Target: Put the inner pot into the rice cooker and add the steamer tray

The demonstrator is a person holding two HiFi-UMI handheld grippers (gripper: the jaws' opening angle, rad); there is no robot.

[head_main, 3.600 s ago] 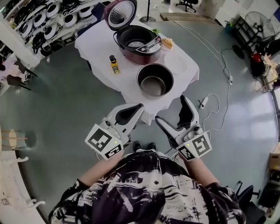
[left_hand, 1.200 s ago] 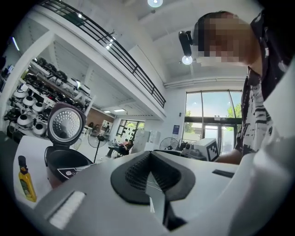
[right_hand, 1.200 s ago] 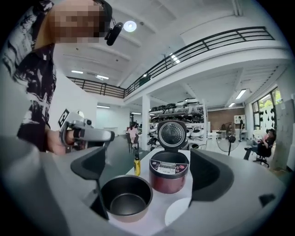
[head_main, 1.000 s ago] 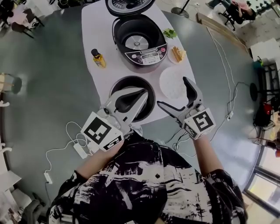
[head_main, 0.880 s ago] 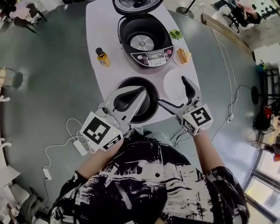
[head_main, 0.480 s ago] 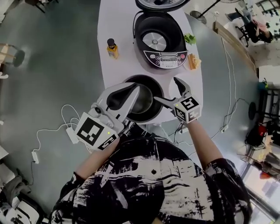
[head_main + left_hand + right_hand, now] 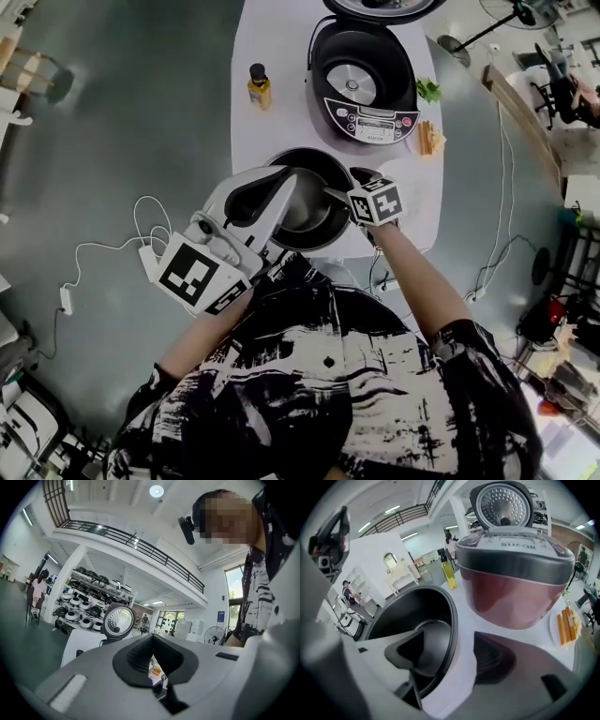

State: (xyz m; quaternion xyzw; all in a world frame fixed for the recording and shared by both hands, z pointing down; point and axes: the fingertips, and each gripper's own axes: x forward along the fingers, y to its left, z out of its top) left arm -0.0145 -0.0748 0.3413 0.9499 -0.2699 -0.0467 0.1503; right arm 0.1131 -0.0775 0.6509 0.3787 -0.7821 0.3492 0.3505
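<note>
My right gripper (image 7: 449, 644) straddles the pot (image 7: 314, 214) rim at 3 o'clock, jaws just closing, not yet clamped, set to lift. The pot sits on the bench (image 7: 281, 56) at the cooker's (image 7: 361, 70) 6 o'clock; my left gripper (image 7: 284, 174) hangs clenched, empty.

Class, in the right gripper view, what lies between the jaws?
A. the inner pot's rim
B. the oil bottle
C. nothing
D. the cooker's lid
A: the right gripper, jaws just closing, has one jaw inside the inner pot and one outside, its rim between them, not yet clamped.
</note>
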